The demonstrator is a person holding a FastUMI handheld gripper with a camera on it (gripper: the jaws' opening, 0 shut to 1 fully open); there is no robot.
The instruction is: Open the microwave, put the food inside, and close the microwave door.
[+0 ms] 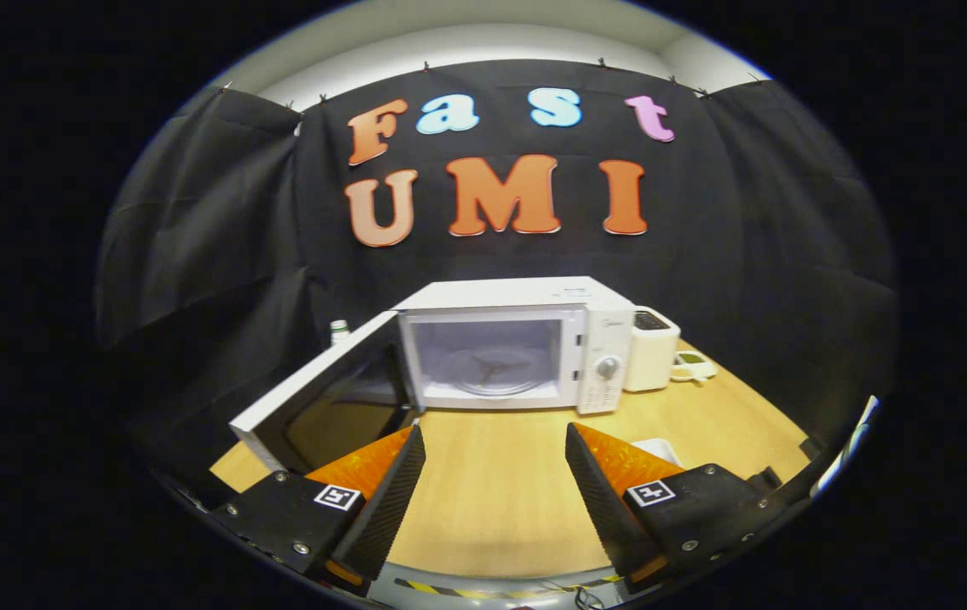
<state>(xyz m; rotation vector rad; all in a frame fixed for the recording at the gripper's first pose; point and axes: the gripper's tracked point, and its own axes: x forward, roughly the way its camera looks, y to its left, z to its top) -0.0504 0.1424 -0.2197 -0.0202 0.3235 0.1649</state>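
We saw the microwave (517, 343), a white box, at the far edge of the bench (491, 491), well beyond the fingers. Its door (326, 394) hung wide open to the left, with a dark glossy window in a white frame. Inside, a round glass turntable (496, 371) lay on the pale floor of the cavity. A knob (608, 368) sat on the panel at the right, with a small logo above it too blurred for us to read.

Just beside the microwave on the right stood a white rounded toaster (651, 347), and past that a small pale device (692, 366). A white-capped bottle (339, 330) showed behind the door. A small white thing (657, 447) peeked over the right finger; we could not tell what it was.

The bench was light wood with a smooth grain. The gripper (496, 491) had its jaws apart, with nothing between them but bare wood; the inner faces were ridged.
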